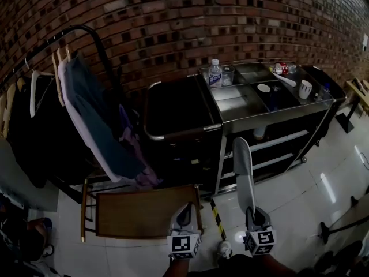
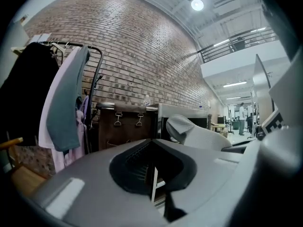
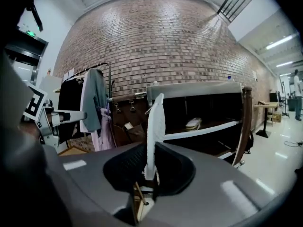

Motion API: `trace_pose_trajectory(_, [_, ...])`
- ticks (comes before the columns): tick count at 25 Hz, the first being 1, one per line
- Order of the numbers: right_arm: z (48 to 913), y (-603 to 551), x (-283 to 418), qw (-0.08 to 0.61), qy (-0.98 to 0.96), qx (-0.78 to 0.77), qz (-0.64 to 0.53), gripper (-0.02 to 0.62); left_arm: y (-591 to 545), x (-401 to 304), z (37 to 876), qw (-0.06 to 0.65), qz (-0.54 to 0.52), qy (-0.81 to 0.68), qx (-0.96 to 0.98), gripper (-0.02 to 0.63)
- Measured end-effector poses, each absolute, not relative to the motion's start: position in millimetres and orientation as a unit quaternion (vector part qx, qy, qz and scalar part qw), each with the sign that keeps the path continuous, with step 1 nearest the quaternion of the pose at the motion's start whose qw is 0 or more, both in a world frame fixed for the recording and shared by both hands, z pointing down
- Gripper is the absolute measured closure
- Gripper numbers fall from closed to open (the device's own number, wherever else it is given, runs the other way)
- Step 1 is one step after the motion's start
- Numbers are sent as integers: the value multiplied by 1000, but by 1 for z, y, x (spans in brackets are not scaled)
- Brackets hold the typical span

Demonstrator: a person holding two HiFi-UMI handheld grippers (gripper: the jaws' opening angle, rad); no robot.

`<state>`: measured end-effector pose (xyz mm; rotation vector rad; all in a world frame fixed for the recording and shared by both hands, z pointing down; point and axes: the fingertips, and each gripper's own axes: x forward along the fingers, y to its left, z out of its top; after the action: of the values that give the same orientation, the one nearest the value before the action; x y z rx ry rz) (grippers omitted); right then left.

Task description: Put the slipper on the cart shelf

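Clamping one end of the slipper (image 1: pixel 243 175), my right gripper (image 1: pixel 252 213) has its jaws pinched on it, and the rest of the slipper sticks out ahead toward the cart (image 1: pixel 236 104). In the right gripper view the slipper (image 3: pixel 155 124) shows edge-on, a thin pale blade rising between the pads of the right gripper (image 3: pixel 149 176). It hangs in the air in front of the cart (image 3: pixel 199 88), apart from it. Another pale slipper (image 3: pixel 193 123) lies on the cart shelf (image 3: pixel 208 129). My left gripper (image 1: pixel 184 212) is just beside the right one, showing over the near edge of a wooden chair (image 1: pixel 144 212). Its jaws are pressed together with nothing in them, as the left gripper view shows of the left gripper (image 2: pixel 152 176). A clothes rack (image 1: pixel 92 120) stands left of the cart against the brick wall (image 1: pixel 230 16), and a water bottle (image 1: pixel 215 73) stands on the cart's top
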<state>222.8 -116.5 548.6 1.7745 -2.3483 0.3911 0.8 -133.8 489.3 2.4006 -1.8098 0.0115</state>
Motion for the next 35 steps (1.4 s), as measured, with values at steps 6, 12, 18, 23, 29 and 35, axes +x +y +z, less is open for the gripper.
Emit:
trace_pose_trajectory(6, [567, -182, 241, 97, -797, 579, 141, 555, -178, 13, 499, 63, 15, -625, 778, 591])
trace_pose_trajectory(12, [588, -253, 241, 106, -806, 560, 160, 554, -206, 16, 503, 62, 25, -644, 762, 591])
trace_pose_trajectory(18, [590, -329, 227, 98, -809, 551, 179, 554, -217, 12, 508, 60, 34, -657, 751, 591])
trace_pose_trajectory(23, [600, -377, 217, 95, -806, 546, 205, 554, -222, 5, 500, 58, 41, -668, 741, 591])
trace_pose_trajectory(29, [621, -419, 213, 84, -793, 547, 255, 554, -225, 3, 501, 62, 51, -674, 735, 591])
trace_pose_trajectory(35, [640, -449, 223, 79, -780, 548, 292, 541, -230, 11, 508, 68, 55, -672, 736, 591])
